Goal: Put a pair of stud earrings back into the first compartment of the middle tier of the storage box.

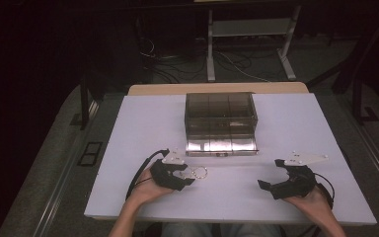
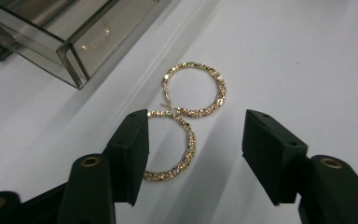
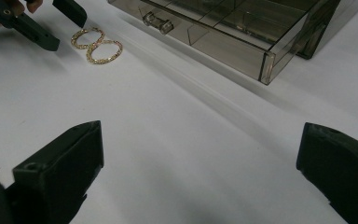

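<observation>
Two black fingers (image 2: 130, 154) of the left gripper (image 2: 193, 154) rise from the bottom edge of the left gripper view, parted, with one gold hoop earring (image 2: 179, 144) lying flat on the white counter (image 2: 307, 56) between them. At lower left of centre, the left finger overlaps that hoop's rim; whether it touches cannot be told, and the right finger stands clear of it (nothing is clamped). Just above, at mid-frame, a second gold hoop earring (image 2: 196, 88) lies against the first, their rims meeting. At upper left sits a corner of the smoky clear drawer box (image 2: 74, 46).

In the high view, reading left to right: the person's left hand (image 1: 145, 187) holds the left gripper at lower left of centre, its tips at the earrings; the drawer box stands at centre, one drawer pulled toward the person; the right gripper (image 1: 271, 175), in the right hand (image 1: 316, 200), rests at lower right, well apart from the hoops.

In the right gripper view, its fingers (image 3: 60, 172) stand wide apart over bare counter, released.
</observation>
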{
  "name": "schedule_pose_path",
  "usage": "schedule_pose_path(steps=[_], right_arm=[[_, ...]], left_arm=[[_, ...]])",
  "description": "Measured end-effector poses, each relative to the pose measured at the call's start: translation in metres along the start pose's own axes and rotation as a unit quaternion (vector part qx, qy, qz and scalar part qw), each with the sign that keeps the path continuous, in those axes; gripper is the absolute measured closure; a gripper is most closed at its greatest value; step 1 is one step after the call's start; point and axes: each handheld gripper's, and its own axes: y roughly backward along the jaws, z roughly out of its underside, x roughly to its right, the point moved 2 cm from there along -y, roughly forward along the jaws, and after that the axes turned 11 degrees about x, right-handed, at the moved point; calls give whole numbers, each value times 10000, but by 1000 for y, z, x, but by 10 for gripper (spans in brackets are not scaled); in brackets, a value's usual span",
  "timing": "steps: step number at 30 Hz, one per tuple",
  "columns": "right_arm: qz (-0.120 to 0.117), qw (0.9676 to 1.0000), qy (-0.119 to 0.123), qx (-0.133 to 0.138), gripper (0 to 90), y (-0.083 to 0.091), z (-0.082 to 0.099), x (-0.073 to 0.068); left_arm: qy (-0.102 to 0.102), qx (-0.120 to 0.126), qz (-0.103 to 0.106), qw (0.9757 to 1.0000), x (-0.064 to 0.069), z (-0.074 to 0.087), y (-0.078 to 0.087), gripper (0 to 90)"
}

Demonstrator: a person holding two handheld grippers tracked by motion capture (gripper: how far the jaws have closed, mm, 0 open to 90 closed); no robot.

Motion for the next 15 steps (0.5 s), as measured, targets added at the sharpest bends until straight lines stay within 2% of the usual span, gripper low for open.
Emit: schedule_pose_path(steps=[9, 12, 15], right_arm=[[-3, 10000, 1, -1, 0, 0, 0, 0], [-7, 10000, 14, 2, 0, 0, 0, 0], [-9, 10000, 8, -5, 0, 0, 0, 0]], left_arm=[[-126, -150, 91, 9998, 1, 3, -3, 505], [-143, -174, 131, 9997, 1, 3, -3, 569], [-120, -200, 117, 9997, 1, 4, -4, 594]])
